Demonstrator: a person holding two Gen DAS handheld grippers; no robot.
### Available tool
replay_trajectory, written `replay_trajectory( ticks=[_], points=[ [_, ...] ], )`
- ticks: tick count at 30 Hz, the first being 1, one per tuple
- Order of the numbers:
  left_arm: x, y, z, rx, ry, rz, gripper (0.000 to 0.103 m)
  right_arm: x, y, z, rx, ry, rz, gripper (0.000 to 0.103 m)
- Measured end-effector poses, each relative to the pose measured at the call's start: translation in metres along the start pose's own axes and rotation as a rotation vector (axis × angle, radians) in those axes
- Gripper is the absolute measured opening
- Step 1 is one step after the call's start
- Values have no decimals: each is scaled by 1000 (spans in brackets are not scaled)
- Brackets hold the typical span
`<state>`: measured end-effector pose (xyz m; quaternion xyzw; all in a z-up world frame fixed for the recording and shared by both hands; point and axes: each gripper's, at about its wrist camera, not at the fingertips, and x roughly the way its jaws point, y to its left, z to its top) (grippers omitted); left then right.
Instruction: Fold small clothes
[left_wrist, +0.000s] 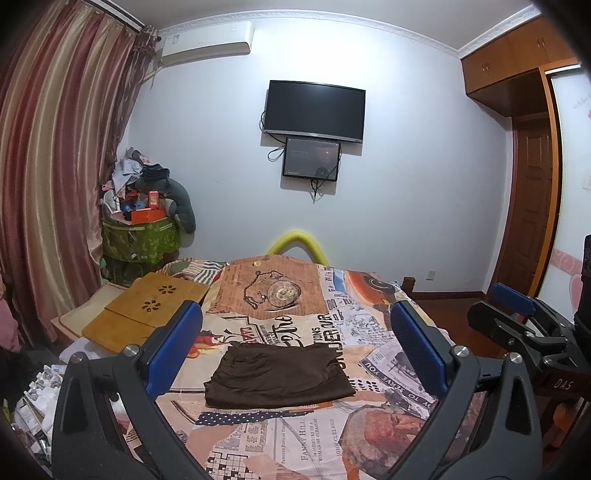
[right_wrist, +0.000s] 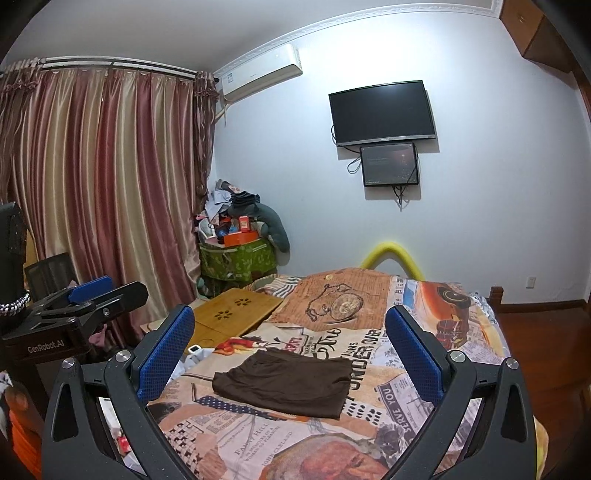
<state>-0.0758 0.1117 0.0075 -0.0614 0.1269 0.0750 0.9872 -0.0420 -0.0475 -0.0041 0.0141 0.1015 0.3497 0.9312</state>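
Observation:
A dark brown small garment (left_wrist: 277, 376) lies folded flat in a rectangle on the newspaper-print bedspread (left_wrist: 295, 439). It also shows in the right wrist view (right_wrist: 286, 382). My left gripper (left_wrist: 295, 334) is open and empty, held above the bed with the garment between and beyond its blue pads. My right gripper (right_wrist: 290, 338) is open and empty too, hovering over the same garment from slightly right. The right gripper shows at the right edge of the left wrist view (left_wrist: 517, 314), and the left gripper at the left edge of the right wrist view (right_wrist: 88, 295).
A bamboo lap tray (left_wrist: 147, 312) lies on the bed's far left. A green storage bin (left_wrist: 140, 240) piled with clothes and boxes stands in the corner by the curtain (left_wrist: 55, 166). A TV (left_wrist: 314, 109) hangs on the far wall. A wooden wardrobe (left_wrist: 528, 206) stands right.

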Motion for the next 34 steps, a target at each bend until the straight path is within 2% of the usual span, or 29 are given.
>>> replay_trajectory(
  ticks=[34],
  points=[
    [4,-4,-4,28,25,-28,103,0,3,1,-4,11,1,103]
  ],
)
